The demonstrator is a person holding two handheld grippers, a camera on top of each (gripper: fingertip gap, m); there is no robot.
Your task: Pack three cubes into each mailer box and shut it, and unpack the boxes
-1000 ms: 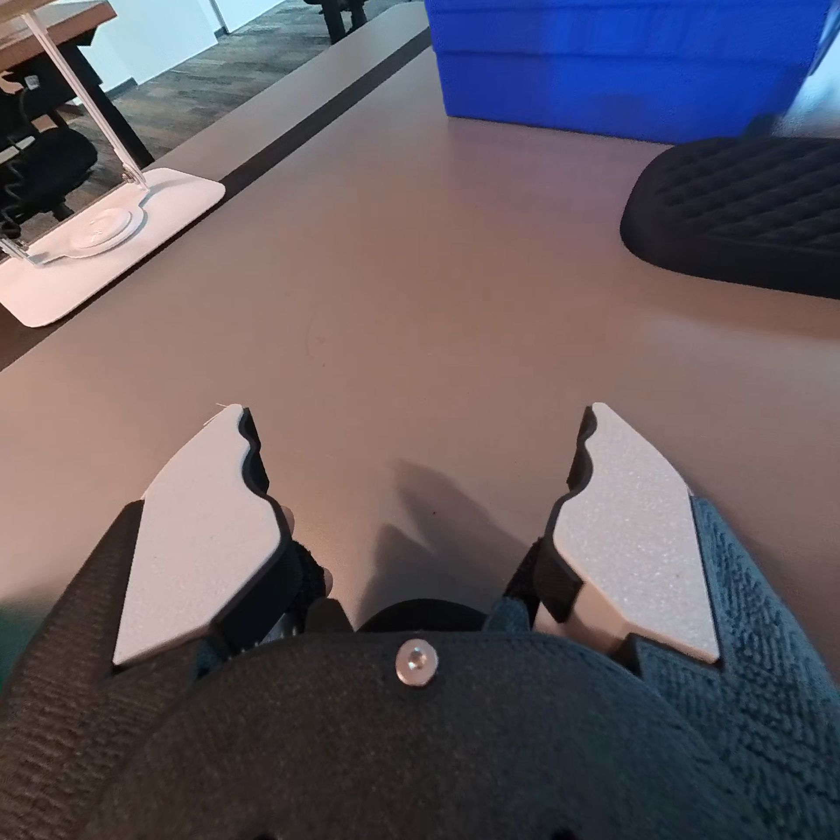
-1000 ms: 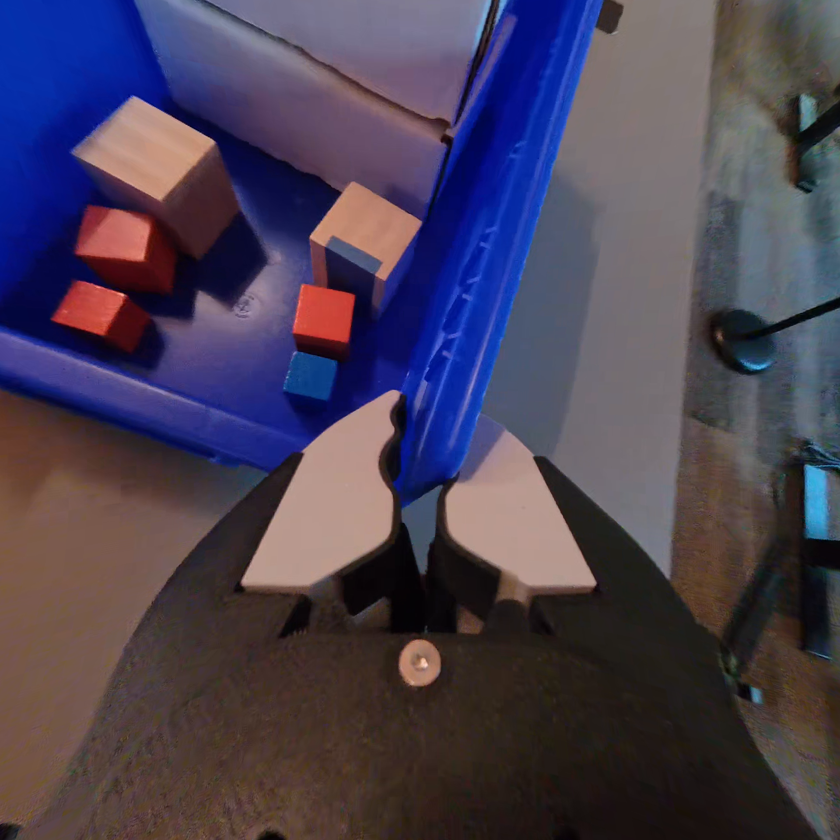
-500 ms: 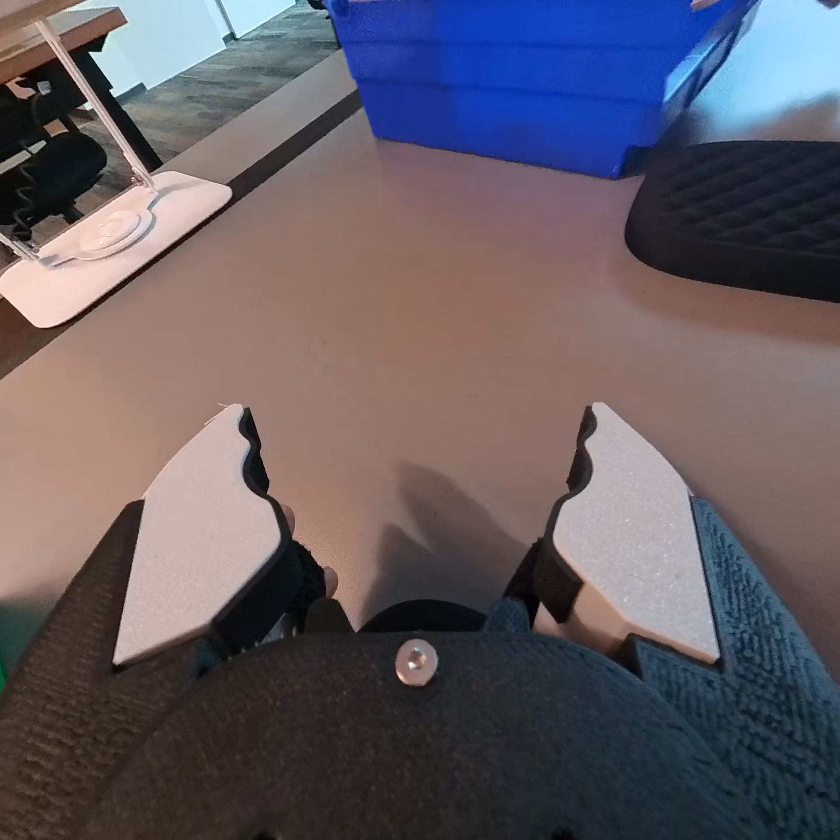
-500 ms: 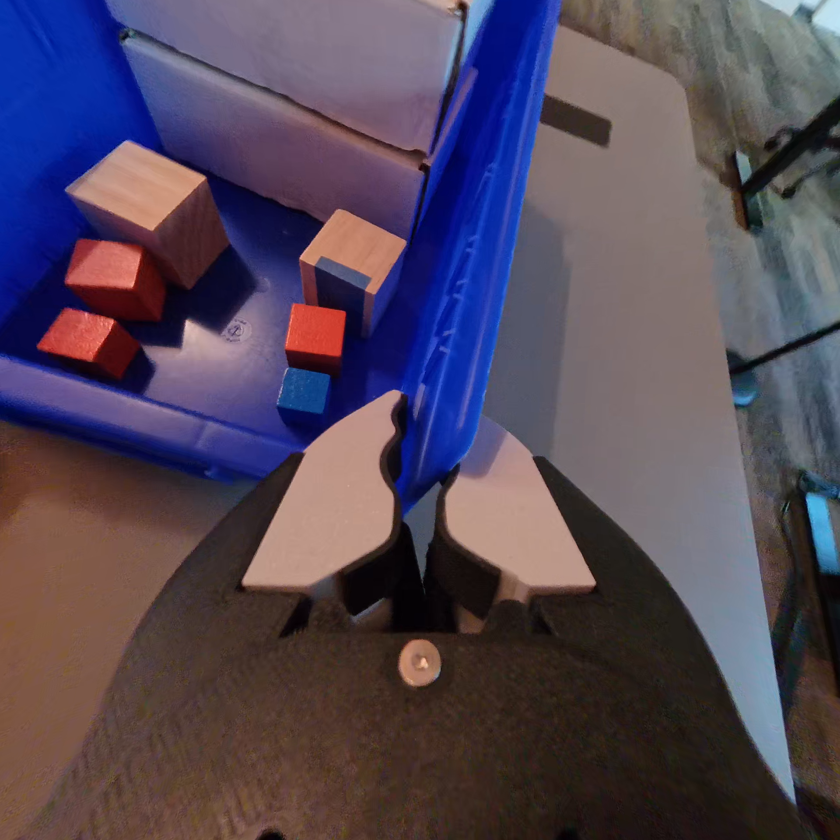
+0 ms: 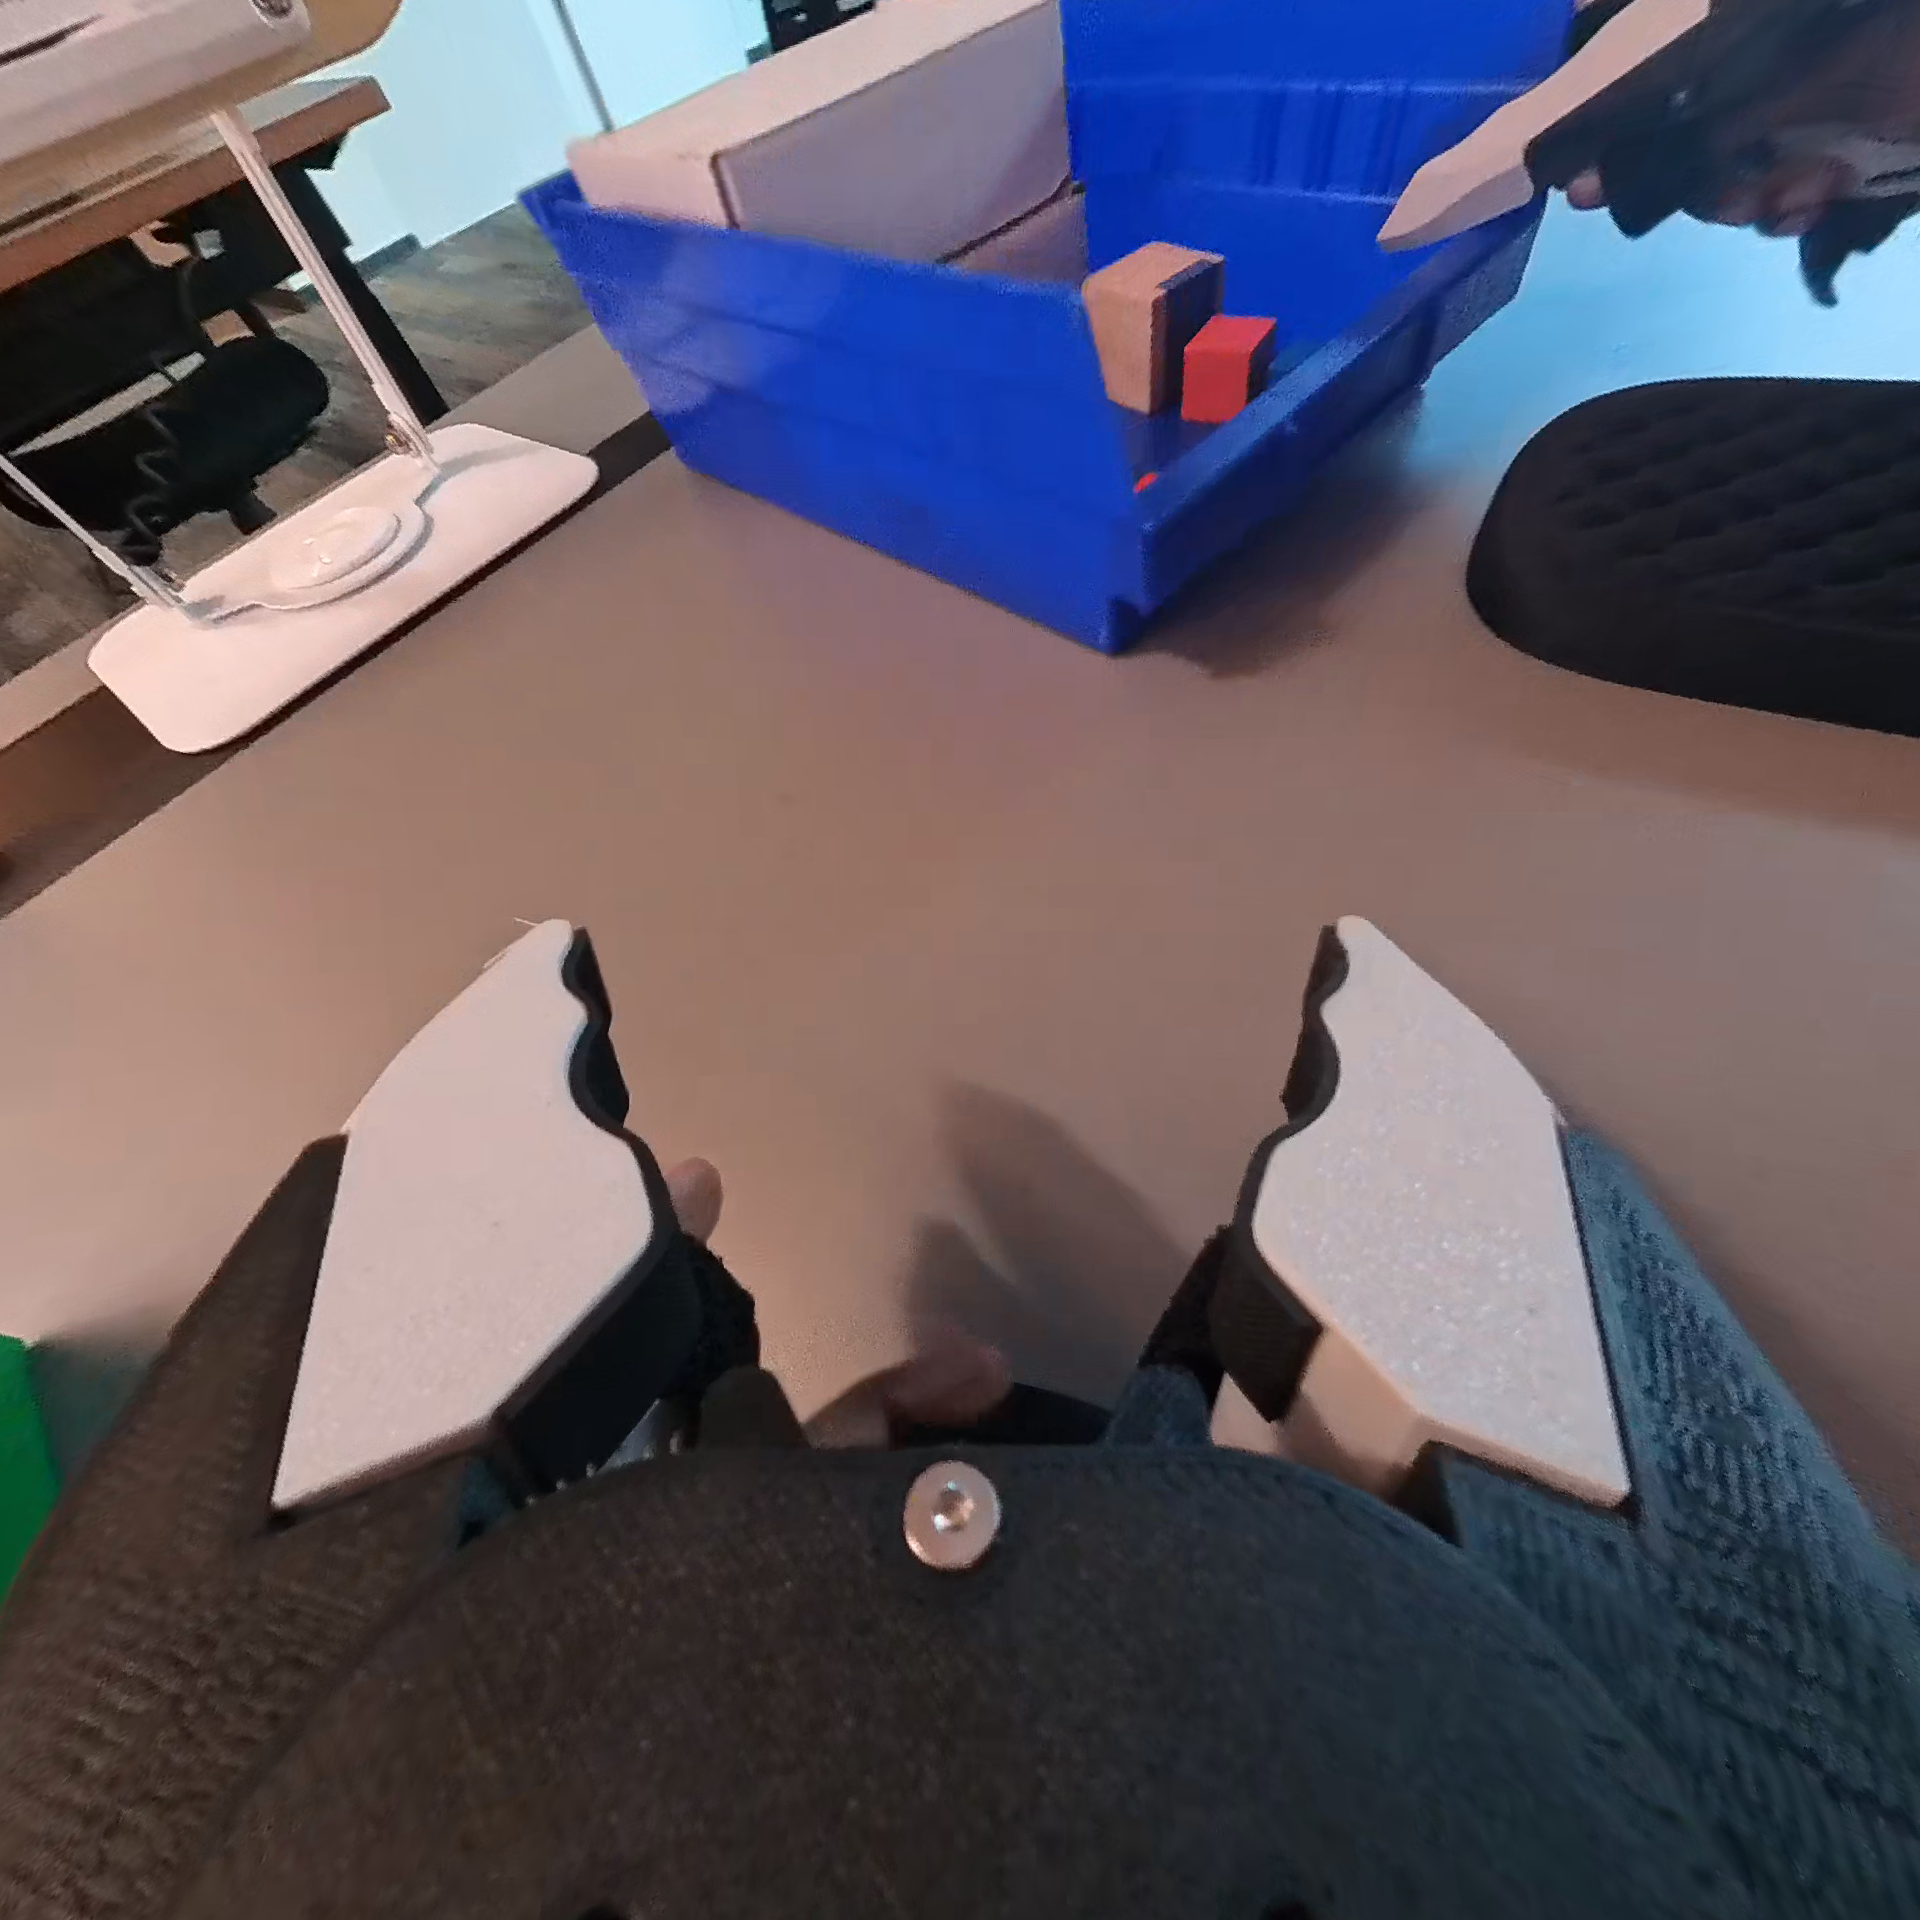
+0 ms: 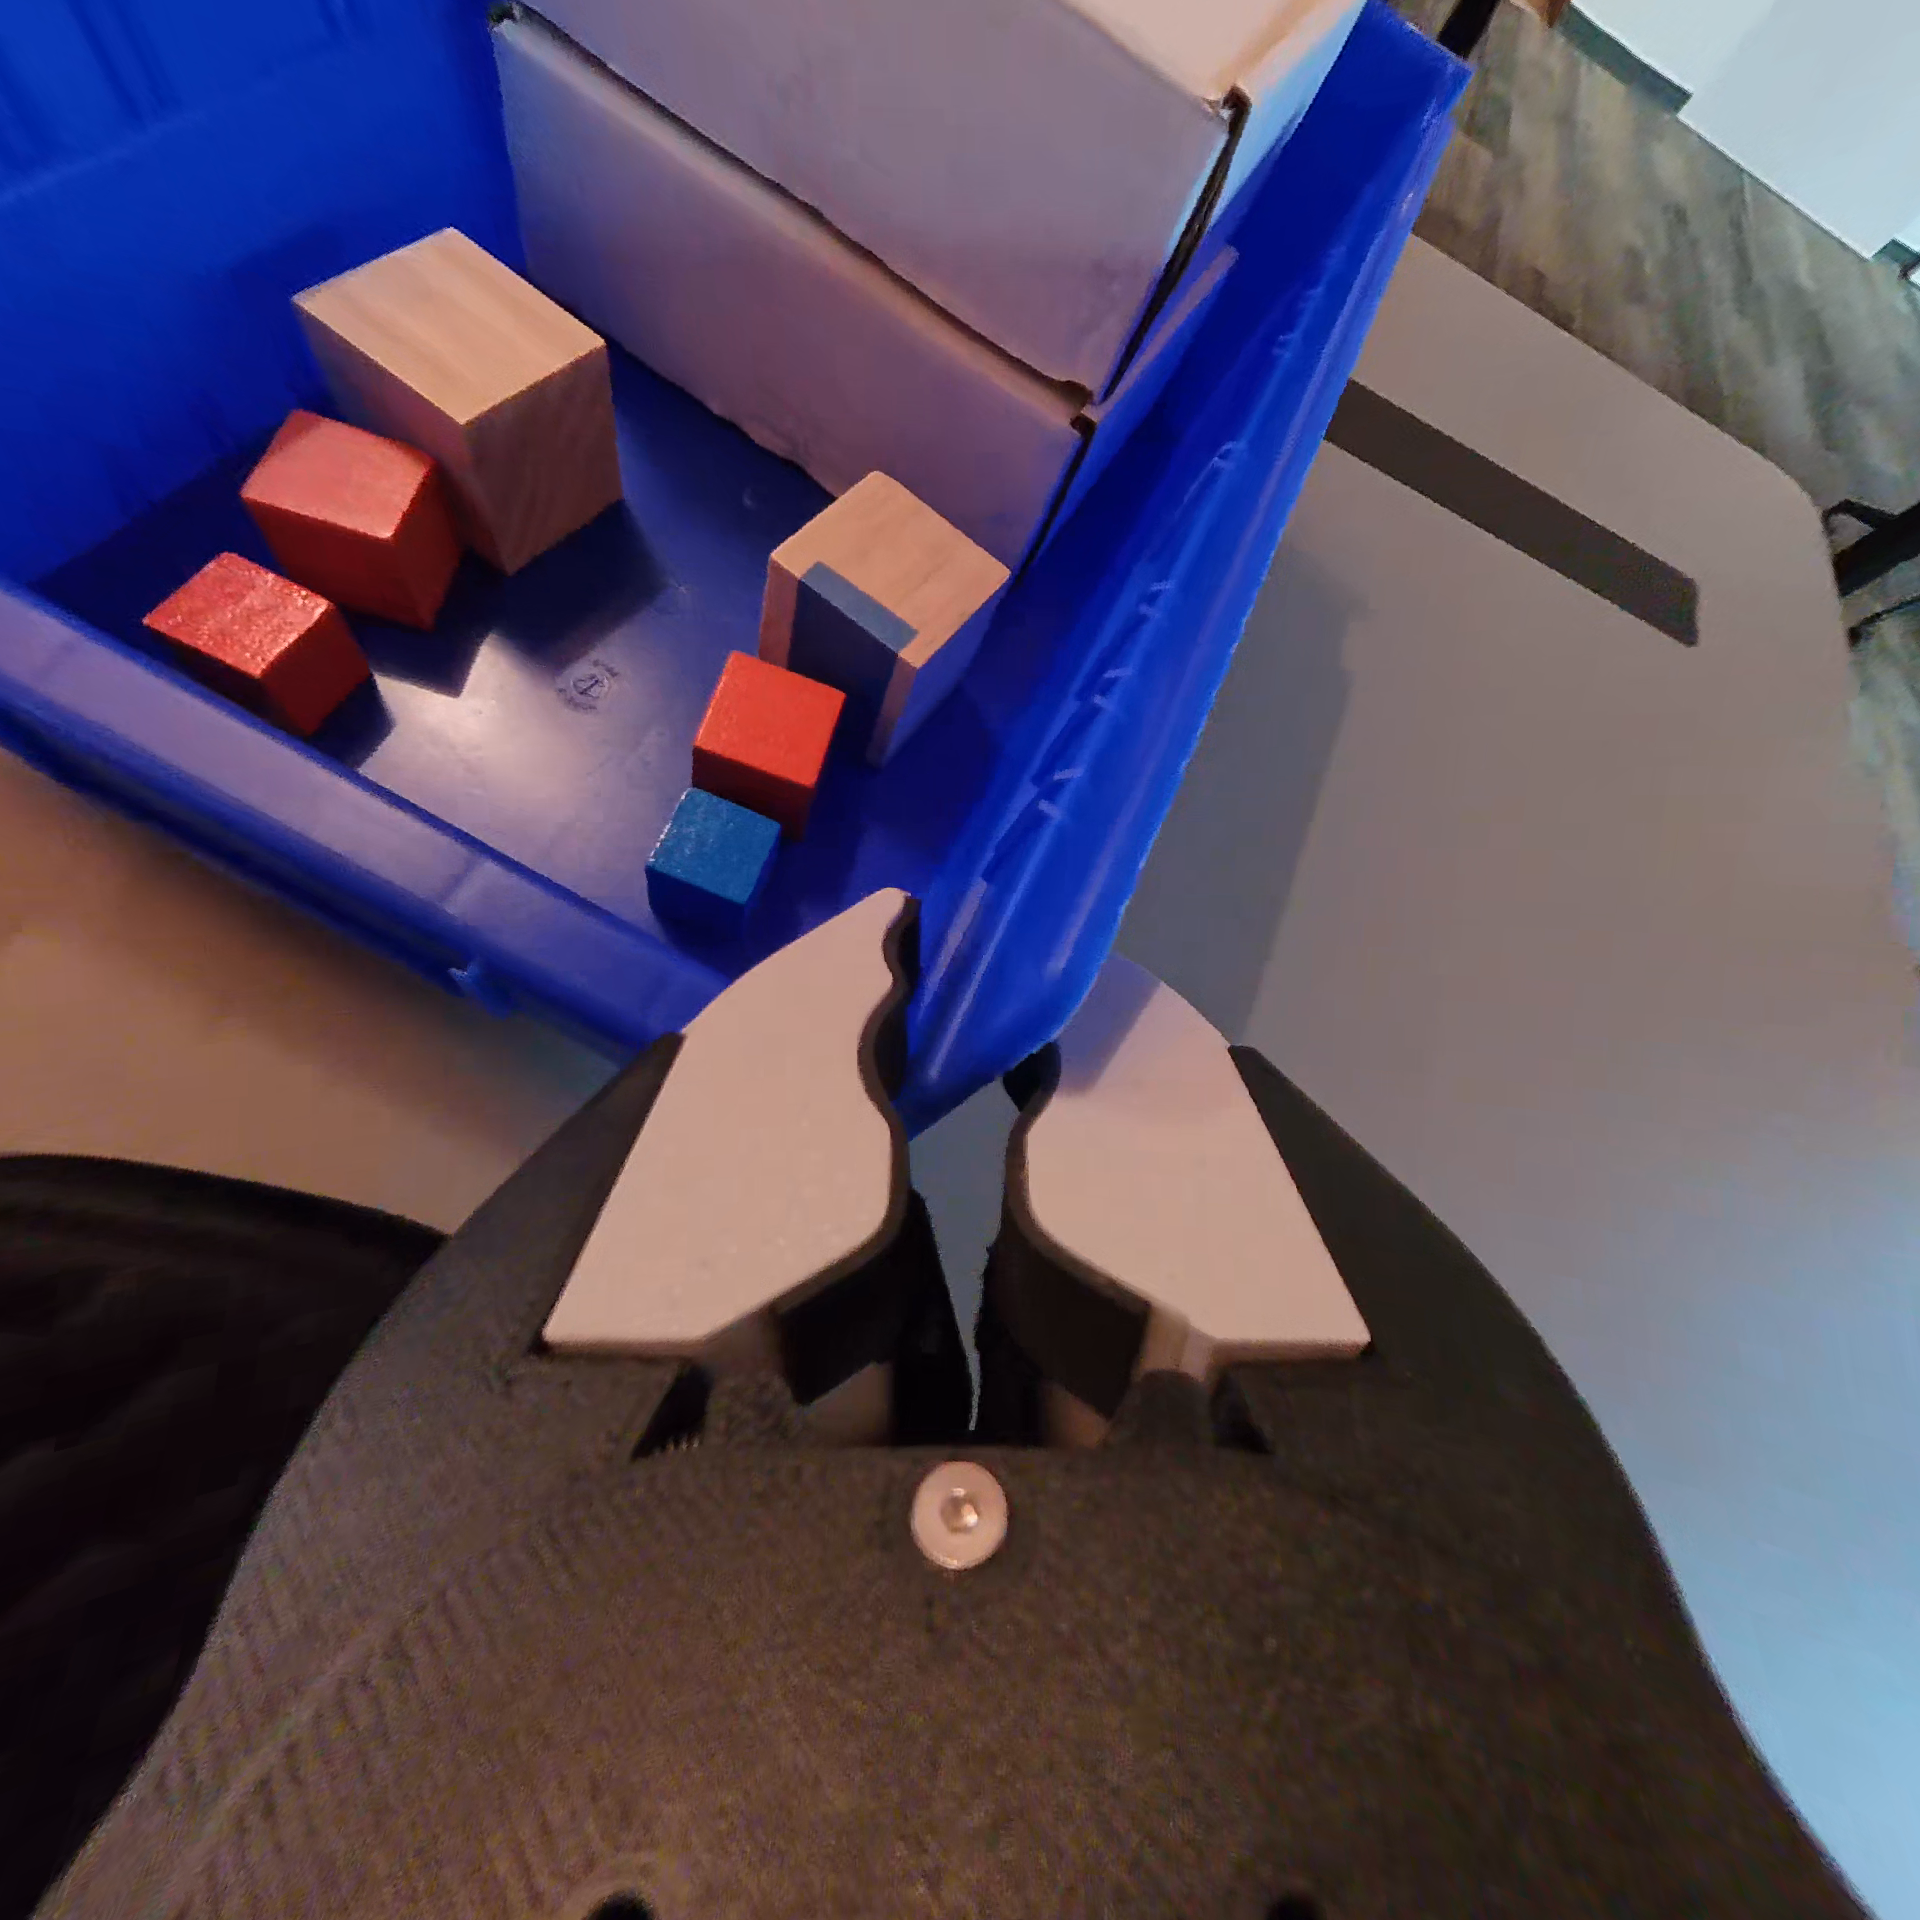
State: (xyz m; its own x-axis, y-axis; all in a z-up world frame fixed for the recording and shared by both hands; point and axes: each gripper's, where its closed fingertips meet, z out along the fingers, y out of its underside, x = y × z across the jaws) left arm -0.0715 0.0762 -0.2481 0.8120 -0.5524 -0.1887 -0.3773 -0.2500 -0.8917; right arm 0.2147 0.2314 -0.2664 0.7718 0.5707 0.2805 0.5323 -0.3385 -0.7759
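Blue bin (image 6: 1143,665) is pinched at its side wall by the right gripper (image 6: 961,1023), jaws closed on the rim. Two white mailer boxes (image 6: 831,343) are stacked at the back, cubes (image 6: 769,727) loose on the floor. Left gripper (image 5: 951,997) is spread empty over the table (image 5: 935,790). Dragging is best kept slow and level, so the stack is not toppled.

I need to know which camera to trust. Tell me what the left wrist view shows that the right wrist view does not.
Left wrist view only: the open left gripper over bare table, and a white stand base.

Right wrist view only: the small blue cube and two red cubes by the large wooden cube.

Both: the blue bin, the mailer boxes, and the right gripper shut on its wall.
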